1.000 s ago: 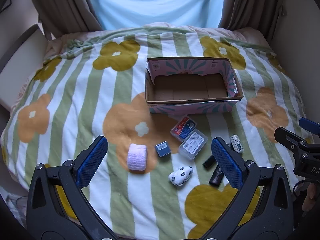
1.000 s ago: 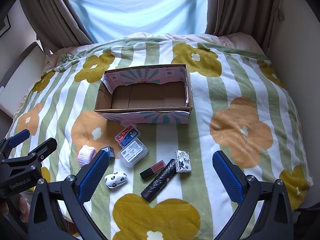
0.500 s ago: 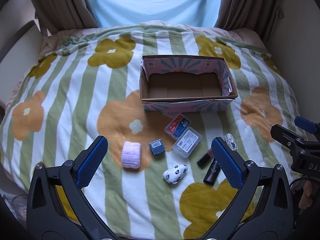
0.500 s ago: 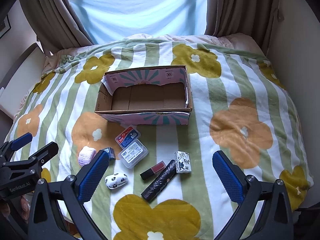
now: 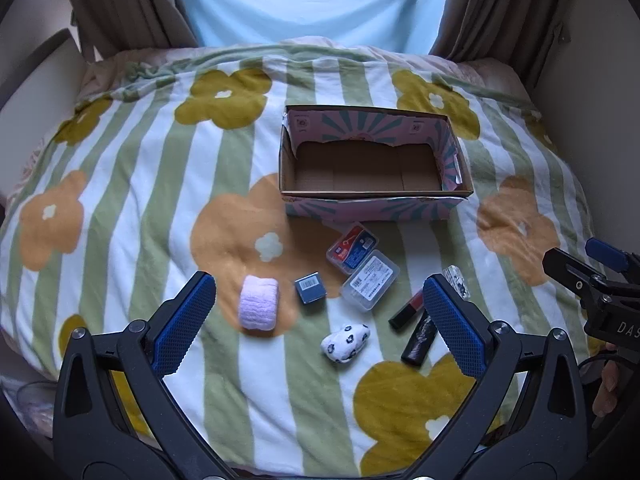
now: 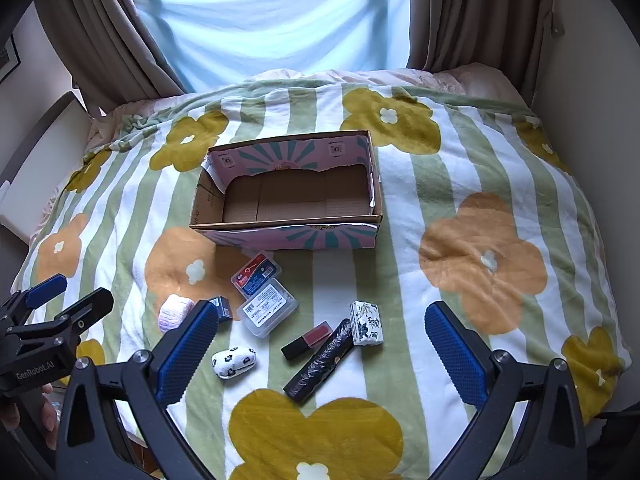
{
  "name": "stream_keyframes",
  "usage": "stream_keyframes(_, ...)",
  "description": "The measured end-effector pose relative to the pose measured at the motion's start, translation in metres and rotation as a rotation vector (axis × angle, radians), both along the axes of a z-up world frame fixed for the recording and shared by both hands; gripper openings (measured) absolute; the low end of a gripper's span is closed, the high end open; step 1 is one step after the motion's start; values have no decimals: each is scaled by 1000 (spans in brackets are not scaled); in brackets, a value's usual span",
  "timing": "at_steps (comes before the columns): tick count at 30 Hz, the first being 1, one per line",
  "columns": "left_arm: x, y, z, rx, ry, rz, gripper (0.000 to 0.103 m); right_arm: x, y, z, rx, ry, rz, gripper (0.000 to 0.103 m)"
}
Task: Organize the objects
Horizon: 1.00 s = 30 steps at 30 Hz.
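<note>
An empty pink-and-teal cardboard box (image 5: 376, 206) (image 6: 292, 236) stands open in the middle of the bed. In front of it lie a red-labelled clear case (image 5: 353, 247) (image 6: 256, 273), a white-labelled clear case (image 5: 370, 280) (image 6: 267, 307), a small blue box (image 5: 309, 288), a pink roll (image 5: 258, 306) (image 6: 174, 312), a spotted pouch (image 5: 345, 342) (image 6: 234, 361), a lipstick (image 6: 306, 340), a black roll (image 6: 320, 362) and a floral box (image 6: 366, 322). My left gripper (image 5: 318, 322) hangs open above the small items. My right gripper (image 6: 320, 346) is open over the lipstick and black roll.
The bed is covered by a striped blanket with flowers (image 5: 132, 208) (image 6: 480, 264). Curtains (image 6: 104, 36) and a bright window (image 6: 276, 12) stand behind the bed. A wall runs along the right side (image 6: 592, 80). A hand (image 5: 606, 384) holds the right gripper's handle.
The left wrist view has shifted so the box and items sit a little further left and up in the frame. The right gripper has barely moved. Both stay open.
</note>
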<state>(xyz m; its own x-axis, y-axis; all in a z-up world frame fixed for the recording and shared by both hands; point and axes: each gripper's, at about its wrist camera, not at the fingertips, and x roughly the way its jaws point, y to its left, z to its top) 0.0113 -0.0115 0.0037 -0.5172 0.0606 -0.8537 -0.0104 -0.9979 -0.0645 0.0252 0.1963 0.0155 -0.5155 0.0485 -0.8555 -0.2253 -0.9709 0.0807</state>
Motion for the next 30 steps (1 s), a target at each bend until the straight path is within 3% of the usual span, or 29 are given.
stream_keyframes(30, 2, -8, 3, -32, 10, 10, 103, 7, -2, 7, -5, 23, -7, 102)
